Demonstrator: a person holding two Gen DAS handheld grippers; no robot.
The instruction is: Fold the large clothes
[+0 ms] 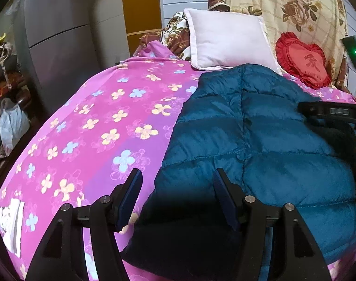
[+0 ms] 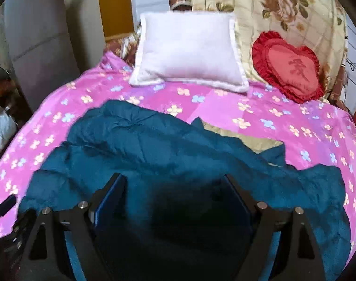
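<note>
The blue jacket's [image 2: 168, 154] near hem lies in shadow, cut off at the frame's bottom.

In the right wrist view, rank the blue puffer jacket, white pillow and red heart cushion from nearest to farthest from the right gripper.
1. Blue puffer jacket: directly under and ahead of the right gripper, whose fingers are open.
2. White pillow: straight ahead, at the head of the bed.
3. Red heart cushion: far right, against the floral blanket; about as far as the pillow, too close to call.

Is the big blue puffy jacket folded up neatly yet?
Not neatly yet. The blue jacket lies rumpled across the pink flowered bedspread, its tan lining showing at one open edge.
</note>
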